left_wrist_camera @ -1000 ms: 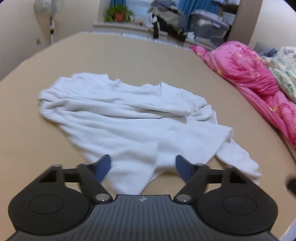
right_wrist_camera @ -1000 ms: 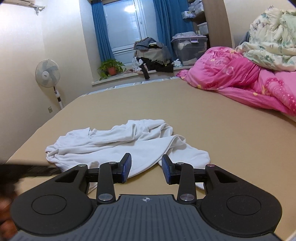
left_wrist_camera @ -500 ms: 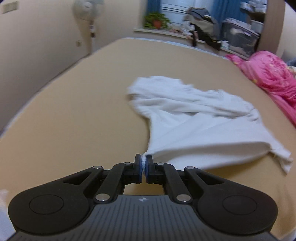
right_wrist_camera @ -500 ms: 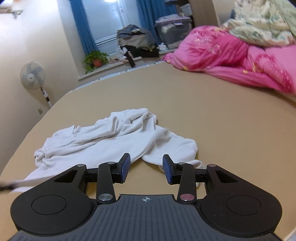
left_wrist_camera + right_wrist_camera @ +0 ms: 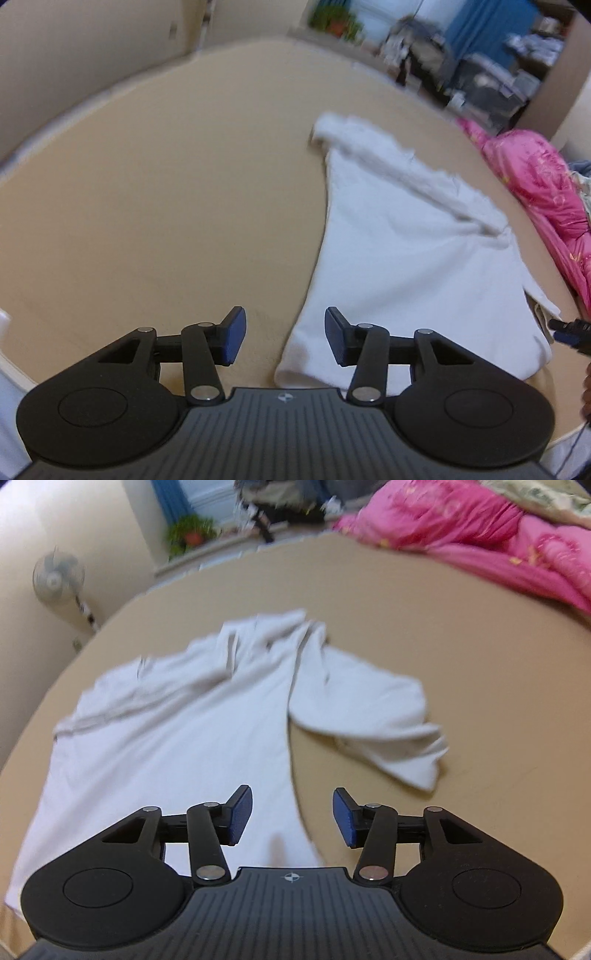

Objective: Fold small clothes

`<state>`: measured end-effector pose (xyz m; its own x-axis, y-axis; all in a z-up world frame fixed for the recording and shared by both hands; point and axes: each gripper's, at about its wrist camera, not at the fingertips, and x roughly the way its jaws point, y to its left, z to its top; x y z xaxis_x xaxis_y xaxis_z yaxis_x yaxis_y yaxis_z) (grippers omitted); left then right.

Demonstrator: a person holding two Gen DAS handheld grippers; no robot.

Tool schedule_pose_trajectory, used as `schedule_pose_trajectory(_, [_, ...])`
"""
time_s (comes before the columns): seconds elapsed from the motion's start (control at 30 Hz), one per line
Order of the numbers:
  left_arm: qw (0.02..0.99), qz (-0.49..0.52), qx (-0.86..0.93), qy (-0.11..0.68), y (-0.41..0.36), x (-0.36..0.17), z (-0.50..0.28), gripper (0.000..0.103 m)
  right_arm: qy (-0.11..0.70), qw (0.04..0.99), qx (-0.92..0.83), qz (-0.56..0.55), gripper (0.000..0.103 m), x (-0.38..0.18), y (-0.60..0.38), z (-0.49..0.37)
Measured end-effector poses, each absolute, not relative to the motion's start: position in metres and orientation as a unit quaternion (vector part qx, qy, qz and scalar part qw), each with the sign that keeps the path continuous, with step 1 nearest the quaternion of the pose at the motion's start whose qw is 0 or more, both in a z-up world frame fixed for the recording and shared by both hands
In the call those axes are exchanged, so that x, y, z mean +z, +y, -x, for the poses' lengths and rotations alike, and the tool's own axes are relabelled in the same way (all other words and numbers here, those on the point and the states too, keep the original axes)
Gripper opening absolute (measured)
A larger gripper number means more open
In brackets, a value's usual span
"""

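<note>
Both tongs opening above white shirt [image 5: 177, 738].

Soft warm indoor light, motion blur, fisheye-curved edges

Left gripper [image 5: 283, 339], jaws opening, hovers over the white garment's [image 5: 406, 258] corner, not gripping.

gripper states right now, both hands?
Left gripper: jaws opening, pads off the white shirt.
Right gripper: jaws opening, holding nothing, over the shirt's edge.
</note>
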<state>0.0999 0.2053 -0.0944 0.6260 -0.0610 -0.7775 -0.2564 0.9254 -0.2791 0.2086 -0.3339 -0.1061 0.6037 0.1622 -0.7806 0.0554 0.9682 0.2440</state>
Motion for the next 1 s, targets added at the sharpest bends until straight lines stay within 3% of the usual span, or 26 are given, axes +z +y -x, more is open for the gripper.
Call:
schedule_pose_trajectory(0.27, [0.875, 0.142, 0.037, 0.462, 0.185, -0.125, -0.127, 0.05, 0.473, 0.873, 0.044, -0.114, 0.053, -0.144, -0.32, -0.218])
schedule_pose_trajectory(0.37, [0.883, 0.087, 0.022, 0.462, 0.172, -0.126, -0.123, 0.007, 0.463, 0.878, 0.046, -0.111, 0.054, -0.142, -0.318, -0.21])
schedule_pose_trajectory(0.47, [0.892, 0.058, 0.018, 0.449, 0.164, -0.122, -0.114, 0.006, 0.459, 0.874, 0.056, -0.149, 0.051, -0.134, -0.322, -0.194])
schedule_pose_trajectory(0.57, [0.904, 0.064, 0.015, 0.423, 0.163, -0.107, -0.098, 0.005, 0.457, 0.874, 0.083, -0.144, 0.039, -0.12, -0.32, -0.173])
schedule_pose_trajectory(0.6, [0.91, 0.07, 0.01, 0.409, 0.164, -0.099, -0.09, 0.005, 0.454, 0.876, 0.094, -0.136, 0.021, -0.114, -0.32, -0.165])
schedule_pose_trajectory(0.63, [0.915, 0.073, 0.005, 0.398, 0.165, -0.091, -0.081, 0.005, 0.445, 0.88, 0.102, -0.131, 0.011, -0.108, -0.32, -0.158])
schedule_pose_trajectory(0.77, [0.928, 0.09, -0.018, 0.362, 0.179, -0.06, -0.039, 0.005, 0.365, 0.902, 0.11, -0.204, 0.006, -0.069, -0.35, -0.121])
schedule_pose_trajectory(0.9, [0.931, 0.108, -0.037, 0.348, 0.204, -0.032, 0.011, 0.005, 0.263, 0.886, 0.139, -0.355, 0.001, -0.031, -0.406, -0.065])
schedule_pose_trajectory(1.0, [0.909, 0.103, -0.041, 0.403, 0.214, -0.036, 0.028, 0.006, 0.241, 0.879, 0.115, -0.395, 0.0, -0.026, -0.437, -0.032])
